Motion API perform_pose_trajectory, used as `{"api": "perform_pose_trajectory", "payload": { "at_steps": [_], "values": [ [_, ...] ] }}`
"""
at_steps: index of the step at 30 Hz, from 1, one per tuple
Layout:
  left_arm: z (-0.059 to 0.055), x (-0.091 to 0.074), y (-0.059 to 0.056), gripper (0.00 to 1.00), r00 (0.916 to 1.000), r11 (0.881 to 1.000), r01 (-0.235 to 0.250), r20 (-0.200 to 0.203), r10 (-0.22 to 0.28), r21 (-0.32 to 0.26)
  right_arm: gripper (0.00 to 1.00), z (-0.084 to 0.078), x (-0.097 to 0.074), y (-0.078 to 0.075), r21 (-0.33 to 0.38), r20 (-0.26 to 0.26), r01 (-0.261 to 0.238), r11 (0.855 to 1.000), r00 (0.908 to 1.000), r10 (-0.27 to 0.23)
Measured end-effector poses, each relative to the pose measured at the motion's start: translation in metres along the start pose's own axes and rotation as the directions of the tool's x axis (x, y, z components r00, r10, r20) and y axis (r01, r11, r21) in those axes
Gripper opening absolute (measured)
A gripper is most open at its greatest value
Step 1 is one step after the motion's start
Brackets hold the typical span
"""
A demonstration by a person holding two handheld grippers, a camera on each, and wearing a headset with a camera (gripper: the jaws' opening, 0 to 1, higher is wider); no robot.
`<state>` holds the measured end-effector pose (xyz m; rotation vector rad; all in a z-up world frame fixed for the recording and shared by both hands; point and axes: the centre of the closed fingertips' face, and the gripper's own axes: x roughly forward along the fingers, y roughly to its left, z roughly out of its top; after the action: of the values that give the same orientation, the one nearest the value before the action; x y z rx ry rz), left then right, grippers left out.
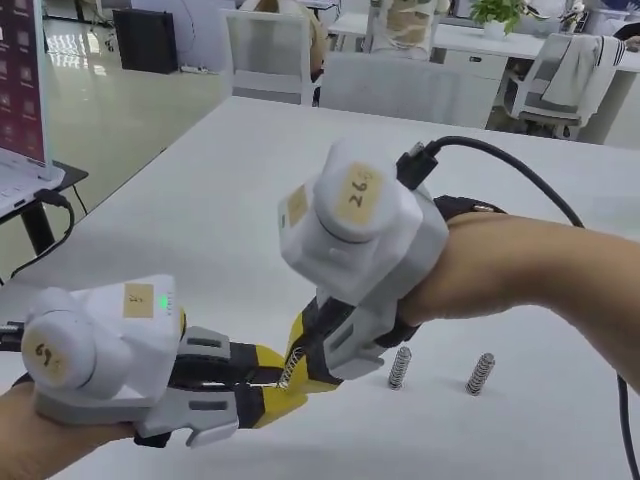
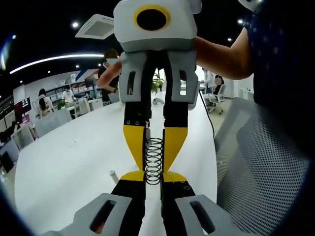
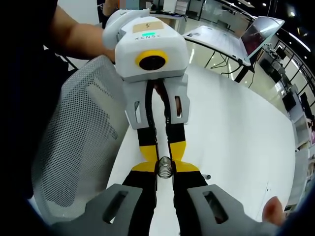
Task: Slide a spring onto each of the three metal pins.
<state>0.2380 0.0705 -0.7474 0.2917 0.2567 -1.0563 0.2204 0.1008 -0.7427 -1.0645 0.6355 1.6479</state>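
A small coil spring (image 1: 289, 368) hangs just above the white table (image 1: 200, 200), between two yellow-tipped grippers that meet tip to tip. My left gripper (image 1: 272, 388) comes in from the lower left and my right gripper (image 1: 302, 366) from above. In the left gripper view the spring (image 2: 153, 160) runs lengthwise from my own tips (image 2: 153, 178) up between the right gripper's fingers (image 2: 135, 143). In the right gripper view the spring (image 3: 165, 167) shows end-on between my own tips (image 3: 165, 171). Both pairs of jaws are shut on it. Two more springs (image 1: 400, 367) (image 1: 480, 373) stand on the table to the right.
A small metal piece (image 2: 113, 176) lies on the table beside the grippers. A black cable (image 1: 520, 170) runs from the right gripper over the person's forearm. A mesh chair (image 2: 261, 167) is close by. A laptop (image 1: 20, 100) sits on a side table at the left.
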Motion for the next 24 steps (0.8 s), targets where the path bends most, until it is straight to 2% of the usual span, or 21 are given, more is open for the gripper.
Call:
{"api": "perform_pose_trajectory", "payload": {
  "at_steps": [10, 24],
  "values": [
    [-0.003, 0.0, 0.001, 0.03, 1.0, 1.0, 0.003, 0.002, -0.002, -0.011, 0.09, -0.001, 0.003, 0.0, -0.006, -0.009, -0.008, 1.0, 0.9999, 0.008],
    [-0.017, -0.003, 0.006, 0.14, 0.9999, 0.998, -0.004, -0.017, 0.003, -0.068, 0.09, -0.005, 0.004, -0.003, -0.007, -0.02, -0.006, 1.0, 0.9998, 0.006]
  ]
}}
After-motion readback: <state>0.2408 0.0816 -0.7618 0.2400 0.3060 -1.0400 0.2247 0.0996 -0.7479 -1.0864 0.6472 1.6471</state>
